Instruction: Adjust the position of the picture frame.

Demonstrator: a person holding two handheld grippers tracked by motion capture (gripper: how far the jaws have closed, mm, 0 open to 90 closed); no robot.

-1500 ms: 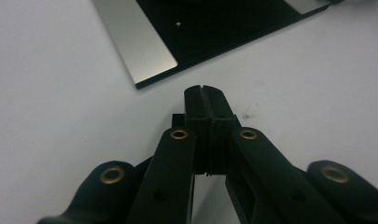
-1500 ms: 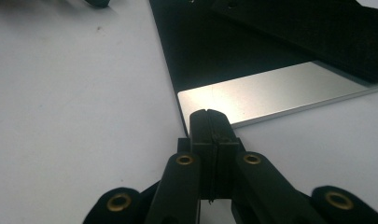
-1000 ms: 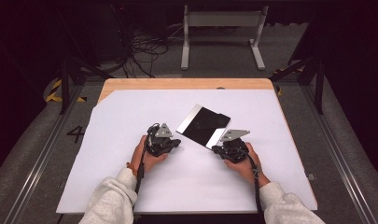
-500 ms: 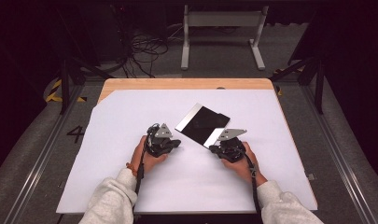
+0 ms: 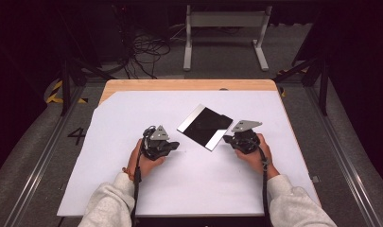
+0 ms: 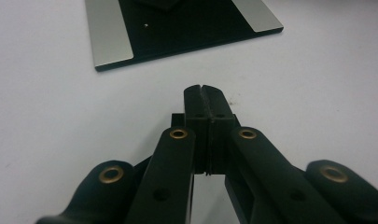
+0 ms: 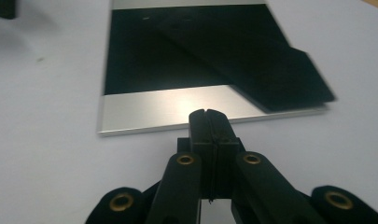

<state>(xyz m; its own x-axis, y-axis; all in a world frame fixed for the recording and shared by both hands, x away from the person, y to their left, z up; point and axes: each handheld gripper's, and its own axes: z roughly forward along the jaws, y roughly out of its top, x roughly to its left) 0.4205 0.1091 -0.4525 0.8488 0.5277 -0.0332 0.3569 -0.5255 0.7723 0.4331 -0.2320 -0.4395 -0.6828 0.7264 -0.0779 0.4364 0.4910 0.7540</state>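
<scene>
A flat black plate (image 5: 198,128) with silver strips along two edges lies on the white table cover (image 5: 132,189), turned at an angle. A thin black sheet (image 7: 275,74) lies on it and overhangs one side. My left gripper (image 5: 176,145) rests on the cover left of the plate, jaws shut and empty; in the left gripper view its tips (image 6: 205,88) point at the plate (image 6: 177,32) from a short way off. My right gripper (image 5: 225,138) is shut and empty at the plate's near right edge. Its tips (image 7: 207,113) sit just at the silver strip (image 7: 168,112).
The white cover lies on a wooden table whose far edge (image 5: 189,85) shows. Beyond it stand a grey metal frame (image 5: 224,21) and a tangle of cables (image 5: 142,52) on the floor. Metal rails (image 5: 340,156) run along both sides.
My right hand has shifted a little to the right and away from me, along the plate's near edge. The left hand and the plate have stayed put.
</scene>
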